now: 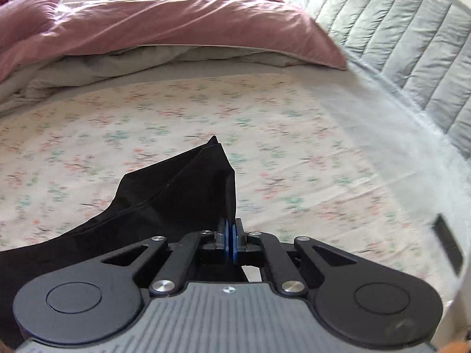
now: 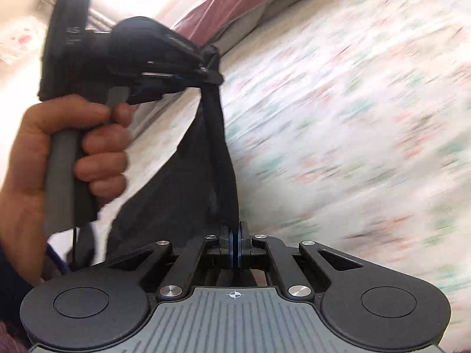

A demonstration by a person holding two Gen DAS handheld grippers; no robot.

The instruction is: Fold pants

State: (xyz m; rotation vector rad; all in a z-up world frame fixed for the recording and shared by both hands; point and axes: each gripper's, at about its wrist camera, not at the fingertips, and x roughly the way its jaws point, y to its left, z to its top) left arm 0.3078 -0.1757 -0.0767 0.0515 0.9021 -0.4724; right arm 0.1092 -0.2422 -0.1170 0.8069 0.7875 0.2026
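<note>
Two grippers pinch the black fabric pants (image 1: pixel 176 194) above the bed's floral-print sheet (image 1: pixel 294 135). The left gripper (image 1: pixel 230 236) has its jaws pressed together on a fold of the cloth, which trails off toward 8 o'clock. In the right wrist view, the right gripper (image 2: pixel 235 247) clamps another edge (blue pads nearly touching), the pants rising toward 11 o'clock to the left gripper, held in a person's hand (image 2: pixel 59 153). A crumpled pink duvet (image 1: pixel 164 26) lies at 12 o'clock.
</note>
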